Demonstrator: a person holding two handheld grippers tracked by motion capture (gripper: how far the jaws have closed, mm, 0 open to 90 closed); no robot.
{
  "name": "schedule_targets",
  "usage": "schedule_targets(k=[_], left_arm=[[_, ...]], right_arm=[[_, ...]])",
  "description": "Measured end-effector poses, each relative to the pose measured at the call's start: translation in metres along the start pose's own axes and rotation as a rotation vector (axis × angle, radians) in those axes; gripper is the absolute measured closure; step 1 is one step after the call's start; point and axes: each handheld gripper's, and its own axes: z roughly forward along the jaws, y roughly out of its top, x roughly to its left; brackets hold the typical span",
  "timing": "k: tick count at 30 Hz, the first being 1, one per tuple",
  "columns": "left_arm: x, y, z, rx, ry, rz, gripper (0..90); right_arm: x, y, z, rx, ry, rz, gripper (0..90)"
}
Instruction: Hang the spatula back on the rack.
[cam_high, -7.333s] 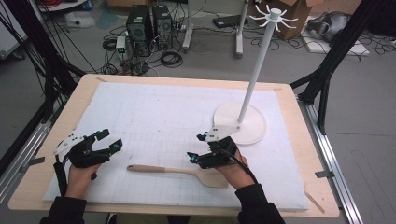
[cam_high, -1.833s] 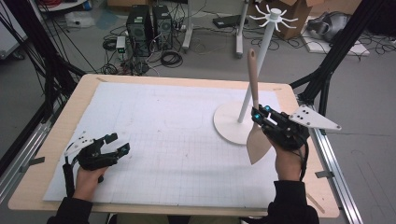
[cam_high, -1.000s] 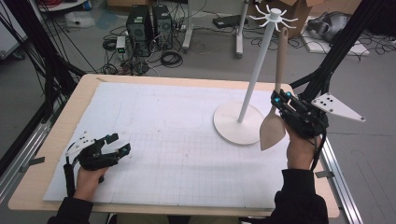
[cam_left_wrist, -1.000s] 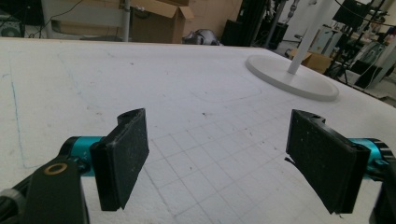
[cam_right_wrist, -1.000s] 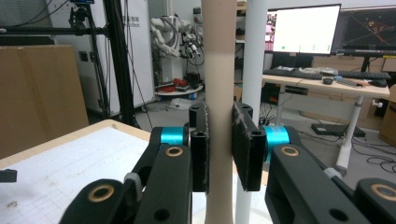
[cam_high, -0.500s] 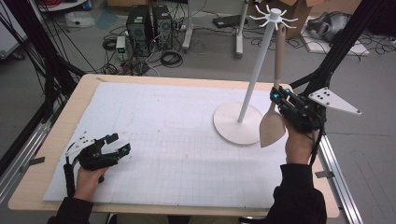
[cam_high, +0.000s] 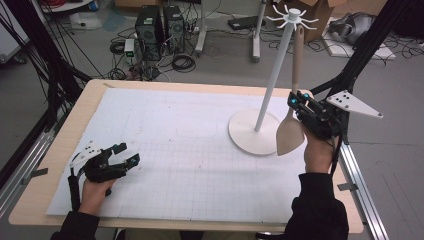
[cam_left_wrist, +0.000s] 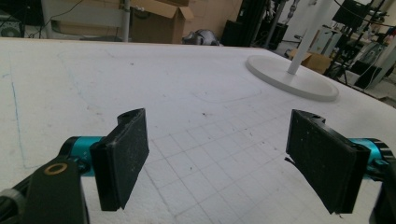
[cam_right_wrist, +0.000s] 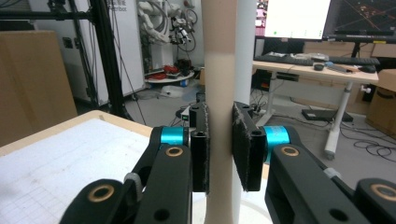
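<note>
A wooden spatula (cam_high: 292, 122) hangs upright in the air beside the white rack pole (cam_high: 275, 70), blade down, its handle top near the hooks (cam_high: 291, 14). My right gripper (cam_high: 299, 104) is shut on the spatula's handle (cam_right_wrist: 219, 93), with the white pole (cam_right_wrist: 246, 51) right behind it. The rack's round base (cam_high: 250, 132) stands on the white mat (cam_high: 190, 140). At the near left of the table my left gripper (cam_high: 126, 152) rests low over the mat, open, nothing between its pads (cam_left_wrist: 123, 156). The rack base (cam_left_wrist: 292, 81) shows far off to its right.
The wooden table edge (cam_high: 50, 145) runs just left of the left hand. Black frame struts (cam_high: 360, 55) rise close behind the right gripper. Computers and cables (cam_high: 160, 30) lie on the floor beyond the table.
The right gripper picked the spatula up off the mat, turned it upright and carried it right, then raised it beside the rack pole. The left gripper stayed in place.
</note>
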Motion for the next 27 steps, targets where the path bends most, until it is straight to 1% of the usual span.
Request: schedule_targets(k=[5,14,21,23,27], left_arm=[[0.000,0.000,0.000,-0.001,0.000,0.000,21.3],[0.000,0.000,0.000,-0.003,0.001,-0.001,21.3],[0.000,0.000,0.000,-0.001,0.000,0.001,21.3],[0.000,0.000,0.000,-0.001,0.001,0.001,21.3],[0.000,0.000,0.000,0.001,0.001,0.005,21.3]], right_arm=[[-0.001,0.002,0.002,0.014,-0.017,-0.005,78.6],[-0.002,0.002,0.008,0.042,-0.027,-0.009,78.7],[-0.004,0.001,0.015,0.052,-0.032,0.005,78.7],[-0.004,0.000,0.016,0.053,-0.040,0.003,78.6],[-0.004,-0.003,0.017,0.052,-0.037,0.019,77.9]])
